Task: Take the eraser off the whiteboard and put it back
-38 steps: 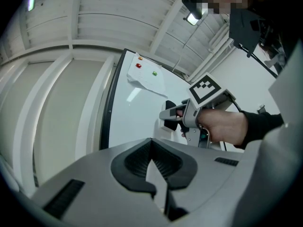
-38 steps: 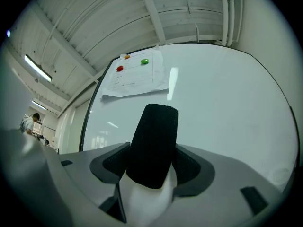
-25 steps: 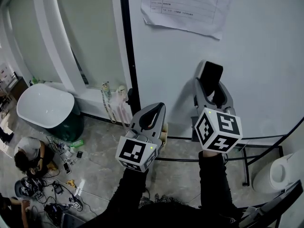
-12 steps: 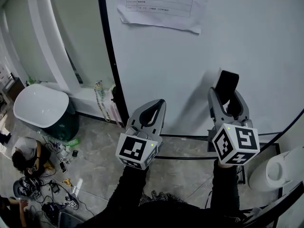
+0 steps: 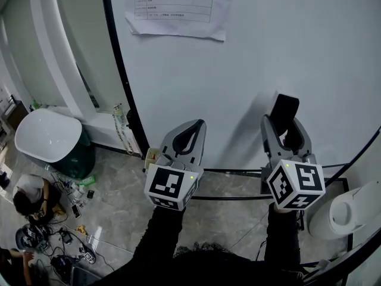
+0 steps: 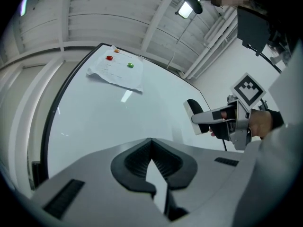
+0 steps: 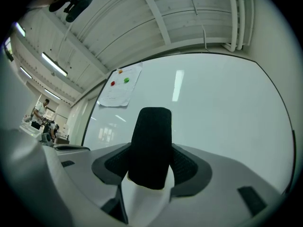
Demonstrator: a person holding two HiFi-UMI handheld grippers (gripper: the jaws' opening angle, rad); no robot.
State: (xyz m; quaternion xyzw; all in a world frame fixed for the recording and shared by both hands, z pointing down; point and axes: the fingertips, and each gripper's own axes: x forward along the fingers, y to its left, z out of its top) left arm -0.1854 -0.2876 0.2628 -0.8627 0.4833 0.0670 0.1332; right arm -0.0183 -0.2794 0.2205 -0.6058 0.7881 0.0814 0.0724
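Observation:
The black eraser (image 5: 284, 108) stands upright between the jaws of my right gripper (image 5: 284, 123), which is shut on it in front of the whiteboard (image 5: 280, 34). In the right gripper view the eraser (image 7: 150, 143) fills the gap of that gripper (image 7: 150, 163). From the left gripper view, the eraser (image 6: 193, 111) has its dark felt side towards the board; I cannot tell if it touches. My left gripper (image 5: 198, 124) hovers to the left, shut and empty, as its own view (image 6: 151, 141) confirms.
A printed sheet (image 5: 175, 5) is pinned with magnets at the board's upper left. Below the board runs its black stand frame (image 5: 238, 196). A white tub (image 5: 44, 136) and a person (image 5: 30, 198) sitting among cables are on the floor at left. A white round object (image 5: 345, 210) stands at right.
Both grippers have slid to the right along the board, away from the pinned sheet. The eraser stays held in the right gripper throughout.

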